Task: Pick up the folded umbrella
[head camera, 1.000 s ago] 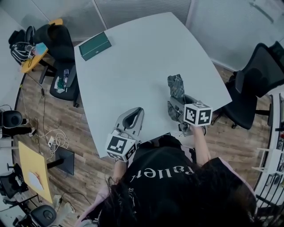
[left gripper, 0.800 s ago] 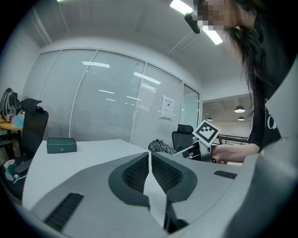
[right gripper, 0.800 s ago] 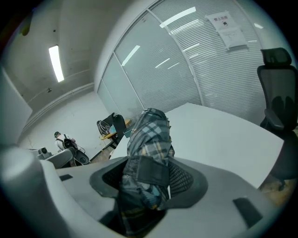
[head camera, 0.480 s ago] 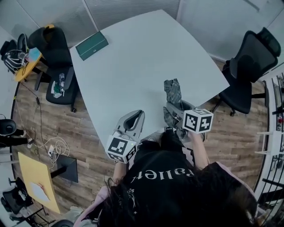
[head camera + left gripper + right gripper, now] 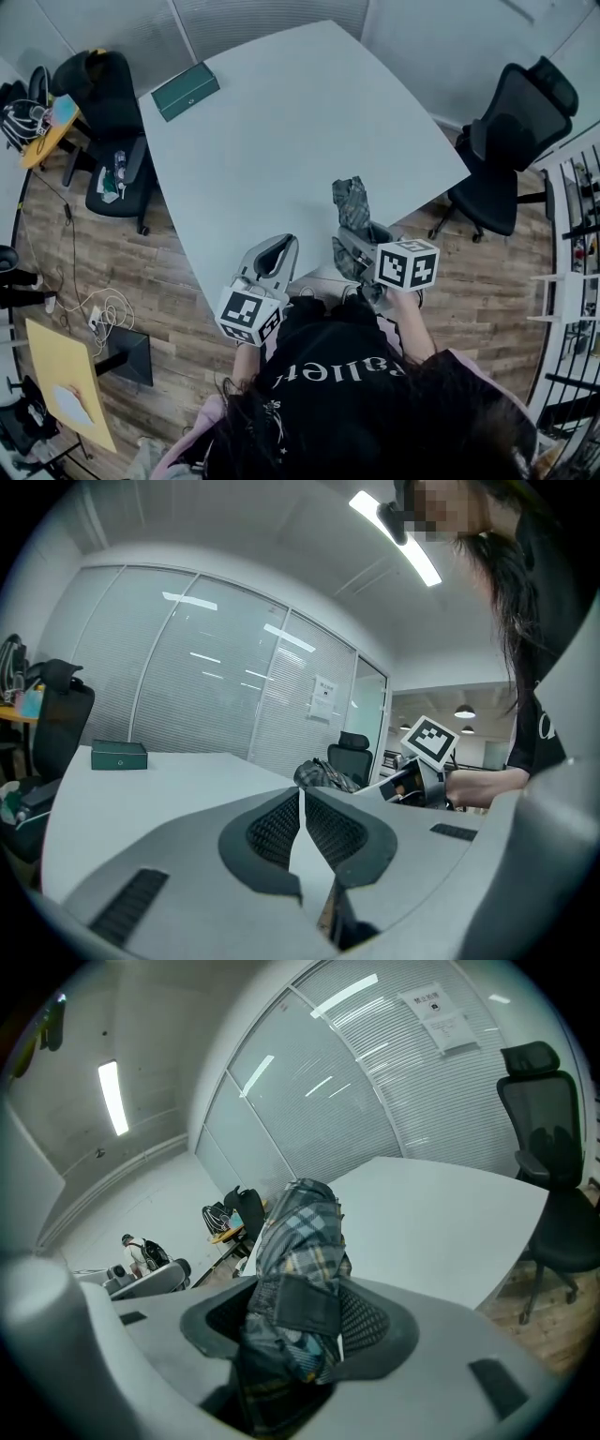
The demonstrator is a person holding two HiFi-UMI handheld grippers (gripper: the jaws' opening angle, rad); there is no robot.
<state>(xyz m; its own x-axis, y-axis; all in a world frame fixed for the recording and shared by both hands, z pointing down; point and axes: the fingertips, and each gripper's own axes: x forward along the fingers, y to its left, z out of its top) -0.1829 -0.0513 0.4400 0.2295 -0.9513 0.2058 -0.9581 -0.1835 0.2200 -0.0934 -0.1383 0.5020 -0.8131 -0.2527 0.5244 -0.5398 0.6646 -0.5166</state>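
Evidently for balance, the right gripper (image 5: 354, 246) is clamped round the strapped middle of the grey-and-yellow plaid fabric folded umbrella (image 5: 298, 1241), at the near edge of the pale grey table (image 5: 281, 141). The left gripper (image 5: 275, 255), jaws together and empty, waits beside it, unneeded.

The left gripper (image 5: 300, 801) is pointing across a white table (image 5: 169, 782), its jaws lying closed against each other. Beyond them a person's hand (image 5: 480, 782) is holding the right gripper (image 5: 380, 787), which is topped by a marker cube (image 5: 429, 741) and carrying the plaid folded umbrella (image 5: 323, 774) at its tip. A green box (image 5: 119, 755) is sitting at the table's far left, in front of glass partitions (image 5: 216, 696).
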